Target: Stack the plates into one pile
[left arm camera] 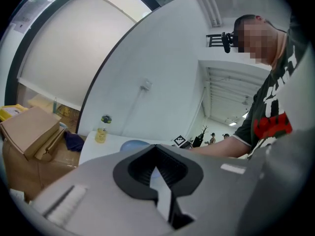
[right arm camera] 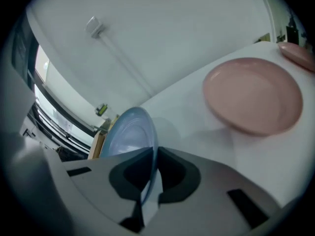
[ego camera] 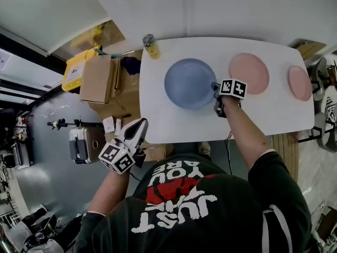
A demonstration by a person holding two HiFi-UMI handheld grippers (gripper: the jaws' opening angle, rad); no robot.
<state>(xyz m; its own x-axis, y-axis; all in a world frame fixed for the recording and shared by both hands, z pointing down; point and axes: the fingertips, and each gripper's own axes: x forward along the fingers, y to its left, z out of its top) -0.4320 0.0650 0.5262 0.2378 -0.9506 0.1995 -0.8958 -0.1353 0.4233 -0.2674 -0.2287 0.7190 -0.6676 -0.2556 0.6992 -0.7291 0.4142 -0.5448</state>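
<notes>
A large blue plate (ego camera: 188, 83) lies on the white table (ego camera: 174, 123). My right gripper (ego camera: 215, 89) is at its right rim. In the right gripper view the blue plate's (right arm camera: 125, 134) edge runs between the jaws, and the right gripper (right arm camera: 151, 151) is shut on it. A pink plate (ego camera: 248, 73) (right arm camera: 253, 95) sits just to the right, and a smaller pink plate (ego camera: 300, 82) (right arm camera: 298, 53) lies near the table's right end. My left gripper (ego camera: 140, 124) (left arm camera: 156, 154) hangs off the table's front left corner, shut and empty.
A bottle of yellow liquid (ego camera: 150, 46) stands at the table's far left corner. Cardboard boxes (ego camera: 100, 78) and a yellow box (ego camera: 76, 67) sit on the floor to the left of the table. A pale case (ego camera: 81, 144) stands lower left.
</notes>
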